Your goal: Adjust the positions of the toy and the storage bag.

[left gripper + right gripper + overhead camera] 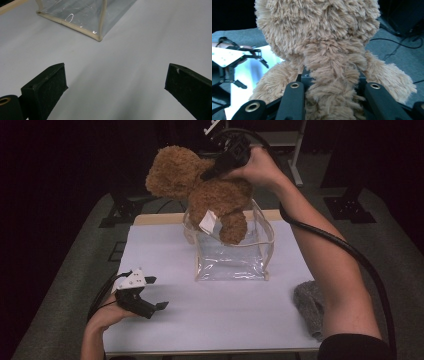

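A brown teddy bear [200, 185] hangs tilted over a clear plastic bag [232, 260] with cream edging that stands on the white table [225, 320]. One leg dips into the bag's open top, and a white tag [207, 222] dangles from the body. My right gripper [210, 172] is shut on the bear's back; in the right gripper view the fur [324, 50] bulges between the jaws of that gripper [334, 87]. My left gripper [159, 293] rests low at the table's front left, open with nothing between its pads [116, 80], and a corner of the bag [82, 15] lies ahead of it.
A grey fuzzy cloth [307, 305] lies at the table's right edge by my right forearm. Black stand feet and cables sit on the floor behind the table. The left gripper [253, 73] also appears at the left of the right gripper view.
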Available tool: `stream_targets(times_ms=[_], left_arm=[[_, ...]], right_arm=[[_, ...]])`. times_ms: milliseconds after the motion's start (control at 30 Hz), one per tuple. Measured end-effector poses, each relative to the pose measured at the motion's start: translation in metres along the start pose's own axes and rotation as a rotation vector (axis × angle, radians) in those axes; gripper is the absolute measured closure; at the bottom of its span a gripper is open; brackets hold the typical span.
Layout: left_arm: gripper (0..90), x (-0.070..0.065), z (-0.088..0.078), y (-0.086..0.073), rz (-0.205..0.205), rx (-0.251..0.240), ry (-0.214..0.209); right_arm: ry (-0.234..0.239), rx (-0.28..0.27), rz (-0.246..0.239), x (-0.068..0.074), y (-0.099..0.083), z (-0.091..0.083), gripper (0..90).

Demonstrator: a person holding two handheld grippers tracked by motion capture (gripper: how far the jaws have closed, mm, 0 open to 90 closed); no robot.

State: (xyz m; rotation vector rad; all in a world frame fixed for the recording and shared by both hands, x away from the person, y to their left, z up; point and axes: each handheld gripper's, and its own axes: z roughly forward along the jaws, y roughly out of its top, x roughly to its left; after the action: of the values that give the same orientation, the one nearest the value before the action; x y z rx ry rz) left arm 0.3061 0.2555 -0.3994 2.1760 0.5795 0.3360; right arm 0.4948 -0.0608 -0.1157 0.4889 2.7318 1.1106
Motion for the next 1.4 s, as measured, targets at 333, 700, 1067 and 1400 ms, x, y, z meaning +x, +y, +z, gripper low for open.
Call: stream_targets(times_ms=[333, 700, 1067, 1400], left_arm=[[3.1, 0.0, 0.0, 0.0, -0.002, 0.003, -0.003], [3.1, 0.0, 0.0, -0.001, -0.005, 0.007, -0.005], [3.1, -0.001, 0.002, 0.0, 0.003, 0.012, -0.01], [3.1, -0.001, 0.002, -0.001, 0.003, 0.012, -0.01]], right_arm=[[0.047, 0.019, 0.014, -0.002, -0.013, 0.02, 64.6], [0.015, 0.037, 0.127, -0.039, -0.052, 0.033, 64.6], [-0.017, 0.052, 0.17, -0.049, -0.079, 0.036, 64.6], [-0.031, 0.05, 0.182, -0.053, -0.088, 0.044, 64.7]])
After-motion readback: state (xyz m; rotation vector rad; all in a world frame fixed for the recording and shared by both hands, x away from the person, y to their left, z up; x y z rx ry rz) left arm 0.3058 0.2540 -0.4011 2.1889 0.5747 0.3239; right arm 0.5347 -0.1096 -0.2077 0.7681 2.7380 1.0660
